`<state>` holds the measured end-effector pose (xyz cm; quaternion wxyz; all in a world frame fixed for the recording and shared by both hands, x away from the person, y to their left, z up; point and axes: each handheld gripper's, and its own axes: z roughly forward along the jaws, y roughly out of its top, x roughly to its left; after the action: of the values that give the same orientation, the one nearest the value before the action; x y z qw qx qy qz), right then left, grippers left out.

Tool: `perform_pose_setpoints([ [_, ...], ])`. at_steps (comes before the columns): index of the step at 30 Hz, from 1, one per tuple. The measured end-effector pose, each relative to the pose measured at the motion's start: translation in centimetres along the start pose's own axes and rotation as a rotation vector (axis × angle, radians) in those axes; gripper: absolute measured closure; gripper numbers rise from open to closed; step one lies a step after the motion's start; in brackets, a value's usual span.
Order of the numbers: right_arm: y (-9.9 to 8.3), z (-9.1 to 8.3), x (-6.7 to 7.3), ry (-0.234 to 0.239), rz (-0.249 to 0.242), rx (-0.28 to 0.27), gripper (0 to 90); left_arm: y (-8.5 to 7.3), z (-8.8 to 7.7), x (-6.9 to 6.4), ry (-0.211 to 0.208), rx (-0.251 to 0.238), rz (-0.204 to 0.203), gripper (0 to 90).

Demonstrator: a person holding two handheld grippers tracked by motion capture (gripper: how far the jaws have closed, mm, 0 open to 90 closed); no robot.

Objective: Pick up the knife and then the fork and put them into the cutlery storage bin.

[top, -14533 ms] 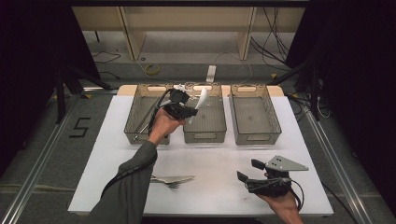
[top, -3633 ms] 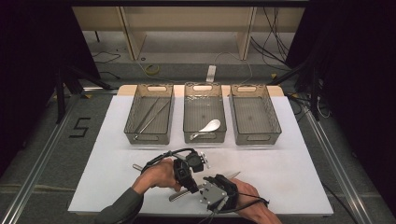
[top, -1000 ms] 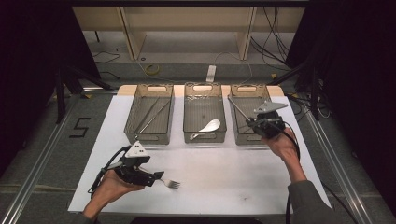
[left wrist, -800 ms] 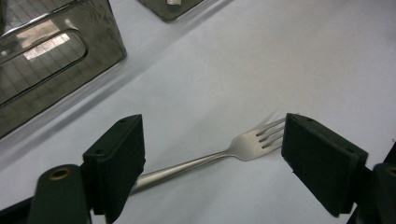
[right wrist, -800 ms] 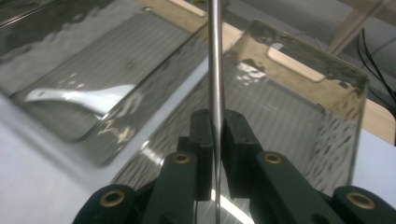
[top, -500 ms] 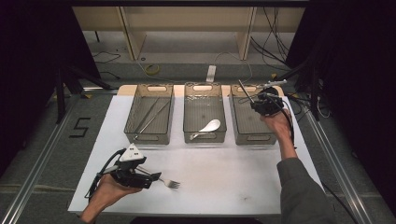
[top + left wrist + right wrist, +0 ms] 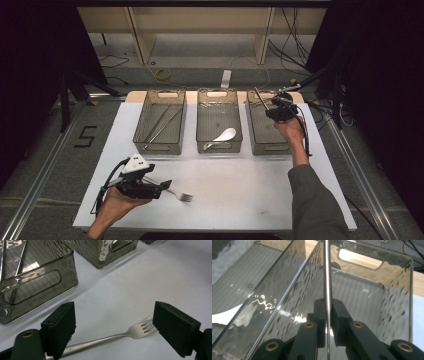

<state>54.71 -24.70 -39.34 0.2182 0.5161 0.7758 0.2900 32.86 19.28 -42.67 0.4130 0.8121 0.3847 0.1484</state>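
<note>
Since a second ago the right hand-held gripper (image 7: 270, 111) has travelled toward the far end of the right bin (image 7: 263, 145), while the left hand-held gripper (image 7: 162, 187) has barely shifted beside the fork (image 7: 181, 195).

Now the right hand-held gripper hangs over the far part of the right bin, its jaws clamped tight on a thin metal rod (image 7: 326, 277). In the right gripper view the rod runs straight up from between the jaws, with the bin's clear wall and cut-out handle behind it. From the high view the rod (image 7: 260, 98) slants up and away toward the bin's far left corner. What kind of utensil it is cannot be told.

Near the front left of the white bench (image 7: 240, 190), the left hand-held gripper lies low in the hand, jaws spread wide. In the left gripper view the fork (image 7: 120, 334) lies flat on the bench between the two jaws, tines close to one pad and handle running under the other; neither pad presses on it.

A white spoon (image 7: 222, 136) rests in the middle bin (image 7: 218, 147). Long thin utensils (image 7: 162, 125) lie in the left bin (image 7: 160, 149).
</note>
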Motion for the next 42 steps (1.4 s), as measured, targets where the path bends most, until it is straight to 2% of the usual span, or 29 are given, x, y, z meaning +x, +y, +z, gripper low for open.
perform_pose_setpoints([
  [4, 0.0, 0.5, 0.1, -0.015, 0.021, -0.001, 82.5, -0.1, 0.0, 0.1, -0.002, 0.006, -0.005, 18.2],
  [6, -0.1, 0.7, 0.2, -0.023, 0.037, -0.005, 75.7, -0.1, 0.0, 0.1, -0.003, 0.013, -0.004, 18.1],
  [9, 0.0, 0.5, 0.5, 0.017, 0.050, -0.018, 62.2, -0.2, 0.1, 0.1, -0.002, 0.021, 0.000, 18.1],
  [12, 0.1, 0.0, 0.8, 0.027, 0.019, -0.024, 56.2, -0.2, 0.1, 0.1, 0.001, 0.031, 0.002, 18.1],
  [15, 0.1, -0.6, 0.9, 0.044, 0.007, -0.032, 52.0, -0.2, 0.1, 0.2, 0.002, 0.034, -0.002, 18.1],
  [22, -0.4, -3.3, 1.8, 0.122, -0.010, -0.111, 40.8, 0.0, 0.0, 0.5, 0.010, 0.044, 0.001, 18.2],
  [26, -1.6, -5.1, 2.8, 0.185, -0.033, -0.157, 37.9, 0.1, 0.0, 0.7, 0.010, 0.065, 0.013, 18.3],
  [31, -3.7, -7.2, 4.3, 0.237, -0.058, -0.195, 34.2, 0.4, 0.1, 0.9, 0.021, 0.094, 0.033, 18.6],
  [34, -5.1, -8.4, 5.1, 0.248, -0.080, -0.212, 33.0, 0.6, 0.2, 1.0, 0.023, 0.111, 0.044, 19.0],
  [37, -6.6, -9.3, 5.6, 0.262, -0.076, -0.229, 31.9, 0.9, 0.4, 1.2, 0.022, 0.126, 0.050, 19.4],
  [39, -7.6, -9.7, 6.0, 0.272, -0.080, -0.235, 30.8, 1.2, 0.6, 1.3, 0.034, 0.132, 0.062, 19.7],
  [42, -9.0, -10.1, 6.4, 0.298, -0.090, -0.240, 30.6, 1.7, 0.8, 1.5, 0.030, 0.150, 0.070, 19.7],
])
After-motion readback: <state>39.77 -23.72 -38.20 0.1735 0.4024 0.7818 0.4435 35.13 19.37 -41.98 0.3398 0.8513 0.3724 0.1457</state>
